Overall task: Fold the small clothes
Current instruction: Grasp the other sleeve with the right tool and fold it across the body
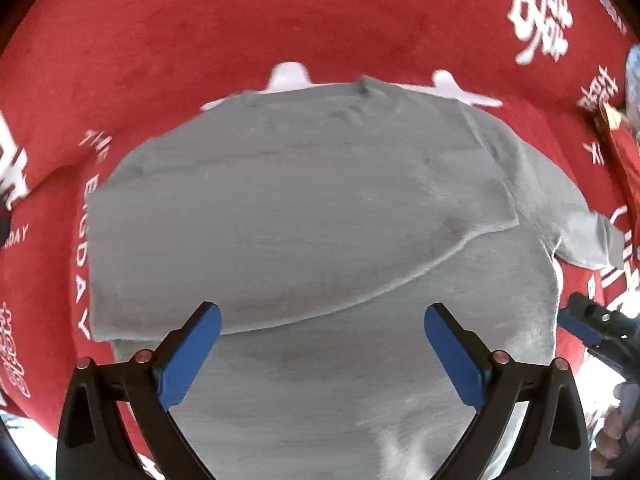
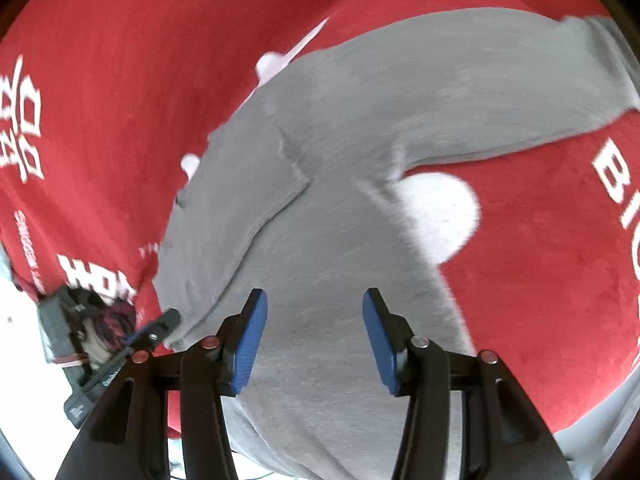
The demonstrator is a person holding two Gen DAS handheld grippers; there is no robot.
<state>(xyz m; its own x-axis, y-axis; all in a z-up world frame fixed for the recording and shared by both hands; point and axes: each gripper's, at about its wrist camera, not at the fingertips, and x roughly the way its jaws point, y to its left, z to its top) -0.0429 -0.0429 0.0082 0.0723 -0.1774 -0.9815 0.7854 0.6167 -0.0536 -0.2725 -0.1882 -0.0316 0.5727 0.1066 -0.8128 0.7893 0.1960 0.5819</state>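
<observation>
The grey shirt [image 1: 320, 200] lies spread on the red cloth [image 1: 200, 40] with white print, and one side flap [image 1: 260, 220] is folded over the body. One sleeve [image 2: 500, 80] lies stretched out on the red cloth, not yet folded in. The left gripper [image 1: 322, 344] hangs above the lower part of the shirt with its jaws wide apart and nothing between them. The right gripper [image 2: 315, 340] is about half open, also empty, just over the grey fabric.

I think the main danger is at the flap's edge: a blue pad [image 1: 188, 356] passing low can catch it and pull the fold open. Another risk is to pinch two layers together when taking the sleeve, so the body lifts with it. The soft red cloth can also wrinkle and shift the shirt.
</observation>
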